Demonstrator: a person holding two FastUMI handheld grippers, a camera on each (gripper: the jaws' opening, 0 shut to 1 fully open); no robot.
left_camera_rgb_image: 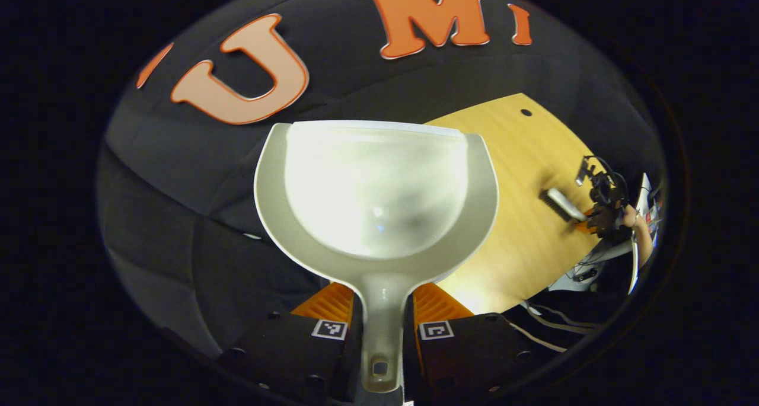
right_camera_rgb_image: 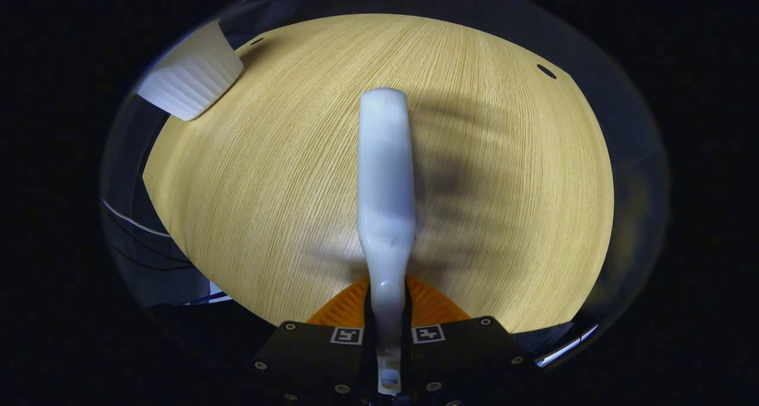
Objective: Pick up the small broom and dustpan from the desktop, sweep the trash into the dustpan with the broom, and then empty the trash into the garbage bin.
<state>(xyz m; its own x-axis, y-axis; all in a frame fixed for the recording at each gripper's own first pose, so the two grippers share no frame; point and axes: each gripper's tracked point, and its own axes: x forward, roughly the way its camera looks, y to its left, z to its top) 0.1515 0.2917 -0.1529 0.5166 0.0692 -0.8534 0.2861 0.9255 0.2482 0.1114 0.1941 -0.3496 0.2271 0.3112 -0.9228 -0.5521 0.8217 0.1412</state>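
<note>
Left gripper (left_camera_rgb_image: 382, 320) first: my fingers (left_camera_rgb_image: 329, 305) are clamped on the dustpan's handle, one on each side, and the dustpan (left_camera_rgb_image: 379, 192) stands out ahead of me with its open scoop facing the camera. The pan looks bare inside, pale and glossy under the light. Past its right rim I see the wooden surface (left_camera_rgb_image: 510, 157) sloping away, and far off on it the broom (left_camera_rgb_image: 560, 203), bristles down and touching the wood, held by the other gripper (left_camera_rgb_image: 602, 207) with a hand (left_camera_rgb_image: 637, 228) behind it.

Over to the right gripper (right_camera_rgb_image: 388, 311): fingers (right_camera_rgb_image: 347, 308) pinched tight on the broom's narrow handle, the white back of the brush running straight ahead over the surface and casting a soft shadow to its right. Farther out, at the surface's upper left edge, a white ribbed thing (right_camera_rgb_image: 190, 77) sits; I can't tell what it is.
</note>
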